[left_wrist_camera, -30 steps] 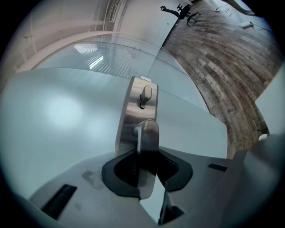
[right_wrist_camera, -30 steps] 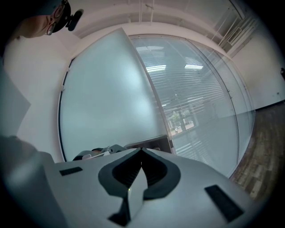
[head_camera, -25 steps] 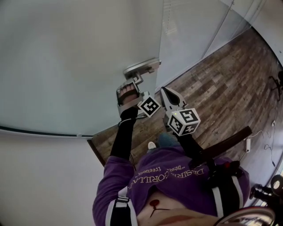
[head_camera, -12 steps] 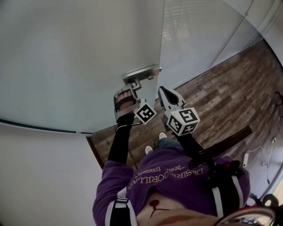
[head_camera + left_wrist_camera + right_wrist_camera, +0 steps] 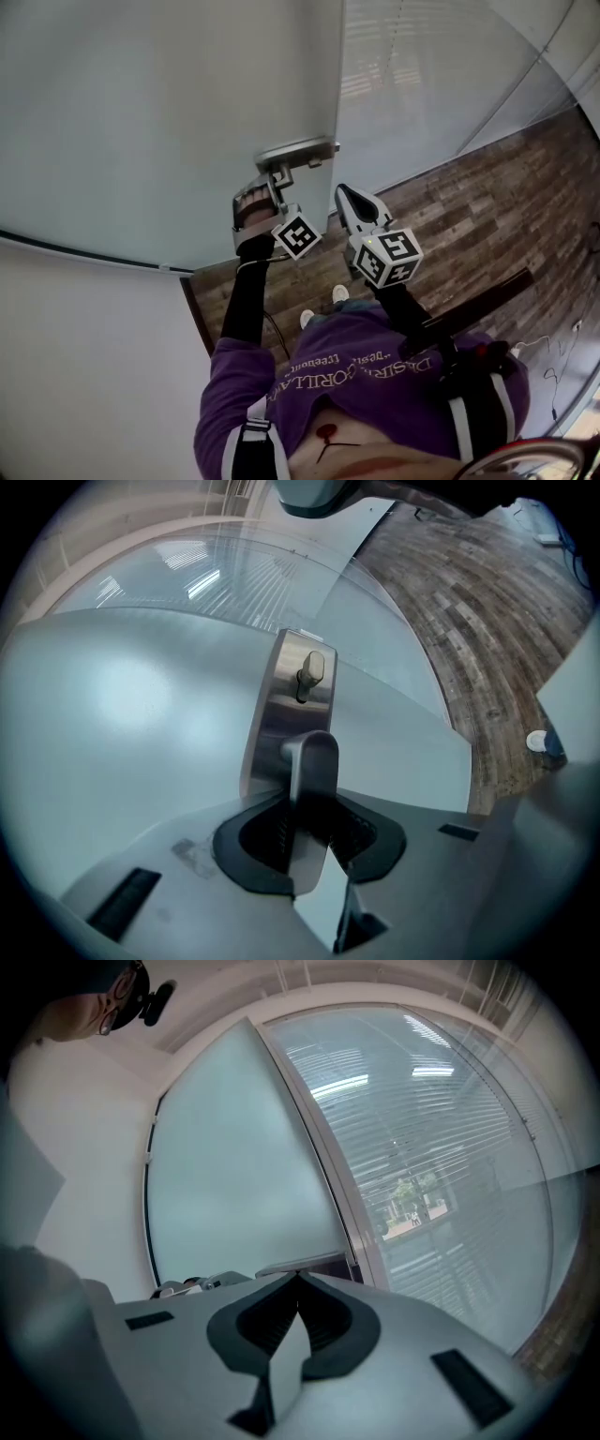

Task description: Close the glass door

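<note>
Left gripper (image 5: 307, 803), centre frame, clamps the brushed-steel lever handle (image 5: 316, 757) of the frosted glass door (image 5: 141, 714); push steadily, gripping squarely. Right gripper (image 5: 298, 1279) has its jaws together, empty.

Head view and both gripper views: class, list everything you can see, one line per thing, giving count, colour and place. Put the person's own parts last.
glass door: one, frosted pale grey, upper left of the head view
door handle: one, silver lever on a metal plate, at the door's edge
lock knob: one, silver, on the same plate beyond the lever
glass wall: one, clear with slatted blinds, right of the door
floor: one, brown wood planks, right side
wall: one, white, lower left
shoes: two, white, on the floor below the grippers
sweatshirt: one, purple, bottom centre
left gripper: one, grey, shut on the door handle
right gripper: one, grey, jaws together, empty, just right of the handle
</note>
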Demonstrator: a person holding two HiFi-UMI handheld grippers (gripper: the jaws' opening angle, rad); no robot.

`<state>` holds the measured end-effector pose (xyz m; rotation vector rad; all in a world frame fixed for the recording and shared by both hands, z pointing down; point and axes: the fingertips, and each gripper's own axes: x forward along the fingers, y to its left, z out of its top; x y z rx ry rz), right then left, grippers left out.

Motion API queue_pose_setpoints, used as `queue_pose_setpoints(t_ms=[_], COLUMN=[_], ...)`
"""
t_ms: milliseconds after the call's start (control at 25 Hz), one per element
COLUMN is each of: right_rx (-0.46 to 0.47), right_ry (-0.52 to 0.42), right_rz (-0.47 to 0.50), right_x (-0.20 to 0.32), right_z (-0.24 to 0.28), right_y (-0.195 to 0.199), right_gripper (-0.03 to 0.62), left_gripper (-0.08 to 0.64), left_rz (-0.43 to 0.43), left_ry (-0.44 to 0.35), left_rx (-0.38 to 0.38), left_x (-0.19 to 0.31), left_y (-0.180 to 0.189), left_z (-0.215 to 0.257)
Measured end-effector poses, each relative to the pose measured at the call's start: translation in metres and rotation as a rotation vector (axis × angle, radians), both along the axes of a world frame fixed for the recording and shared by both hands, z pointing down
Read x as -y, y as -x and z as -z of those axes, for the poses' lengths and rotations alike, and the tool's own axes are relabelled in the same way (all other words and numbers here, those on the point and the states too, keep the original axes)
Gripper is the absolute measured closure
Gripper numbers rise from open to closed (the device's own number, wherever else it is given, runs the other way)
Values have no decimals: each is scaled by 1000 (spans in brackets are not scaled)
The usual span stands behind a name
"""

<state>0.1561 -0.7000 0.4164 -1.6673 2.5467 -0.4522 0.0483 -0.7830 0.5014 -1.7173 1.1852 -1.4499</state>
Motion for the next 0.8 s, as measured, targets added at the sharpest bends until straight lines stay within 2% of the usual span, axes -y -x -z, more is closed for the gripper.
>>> queue_pose_setpoints(t_ms=[360, 800], right_rx=[15, 19], right_ry=[-2, 11], right_rz=[42, 54], right_x=[6, 16], right_z=[-3, -5], right_y=[-15, -9], right_gripper=[595, 595], left_gripper=[485, 485], left_rz=[43, 56], left_ry=[-16, -22], left_rx=[11, -1], left_x=[13, 33], left_y=[0, -1], left_z=[4, 7])
